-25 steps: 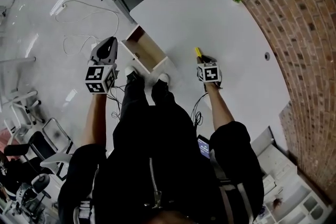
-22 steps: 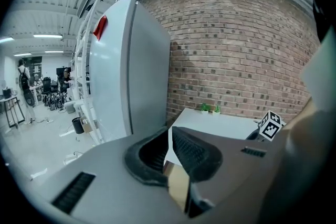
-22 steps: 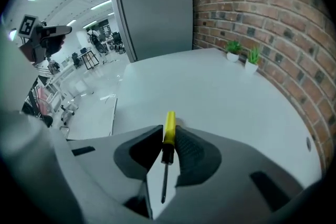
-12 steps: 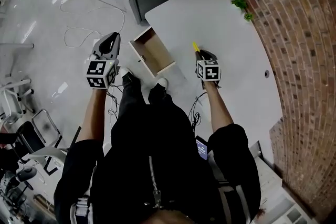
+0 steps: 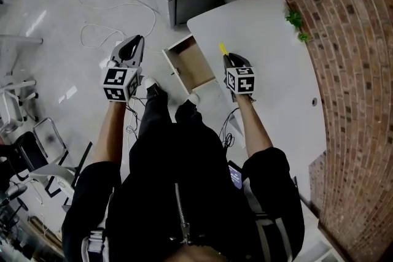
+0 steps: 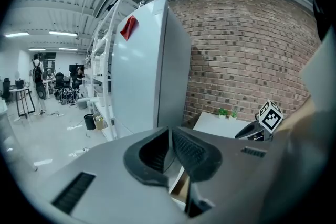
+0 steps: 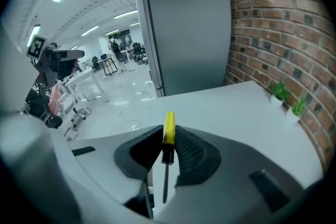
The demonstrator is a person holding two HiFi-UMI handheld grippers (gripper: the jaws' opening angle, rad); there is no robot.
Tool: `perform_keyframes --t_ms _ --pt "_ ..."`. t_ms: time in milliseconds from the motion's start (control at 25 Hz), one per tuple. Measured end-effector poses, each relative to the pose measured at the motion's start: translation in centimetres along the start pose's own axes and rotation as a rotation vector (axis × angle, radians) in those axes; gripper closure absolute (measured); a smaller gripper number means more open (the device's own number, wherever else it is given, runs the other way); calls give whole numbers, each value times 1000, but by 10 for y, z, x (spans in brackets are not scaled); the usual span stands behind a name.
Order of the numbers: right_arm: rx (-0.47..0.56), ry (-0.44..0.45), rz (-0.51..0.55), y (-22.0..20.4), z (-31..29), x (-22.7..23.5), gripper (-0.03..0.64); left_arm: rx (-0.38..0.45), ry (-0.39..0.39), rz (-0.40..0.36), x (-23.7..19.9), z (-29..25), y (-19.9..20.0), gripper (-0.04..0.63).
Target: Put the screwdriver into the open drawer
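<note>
**Screwdriver gripped, drawer close by**

The right claw (image 7: 169, 150) is clenched on the screwdriver (image 7: 169, 127), above the desk (image 5: 264, 21) just right of the open drawer (image 5: 196, 64). Next, I judge, it must swing left over the drawer and let go. The left claw (image 6: 170, 148), closed and empty, hangs at left. The right gripper view alone shows the grip; the head view alone shows the whole drawer.

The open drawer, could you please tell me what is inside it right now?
The open drawer shows only a bare brown bottom; nothing lies in it. Any part tucked under the table is covered. The screwdriver is clamped in the right gripper.
</note>
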State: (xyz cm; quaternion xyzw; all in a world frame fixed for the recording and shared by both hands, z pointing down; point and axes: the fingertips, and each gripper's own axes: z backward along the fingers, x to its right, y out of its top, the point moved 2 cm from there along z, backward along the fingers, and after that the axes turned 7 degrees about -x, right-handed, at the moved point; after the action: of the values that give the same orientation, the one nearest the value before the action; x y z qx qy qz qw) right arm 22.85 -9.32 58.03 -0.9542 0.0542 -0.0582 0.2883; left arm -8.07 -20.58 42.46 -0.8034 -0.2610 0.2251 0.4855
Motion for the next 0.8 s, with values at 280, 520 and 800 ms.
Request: perform_keyframes --t_ms 280,520,800 --pt "0 76 56 34 -26 -53 540 -20 42 30 -41 14 -10 554" --pt "-28 131 87 44 -53 -101 540 -49 45 47 -66 16 -26 554" --pt "-90 164 76 27 -87 -138 540 -94 12 69 -81 5 -49 554"
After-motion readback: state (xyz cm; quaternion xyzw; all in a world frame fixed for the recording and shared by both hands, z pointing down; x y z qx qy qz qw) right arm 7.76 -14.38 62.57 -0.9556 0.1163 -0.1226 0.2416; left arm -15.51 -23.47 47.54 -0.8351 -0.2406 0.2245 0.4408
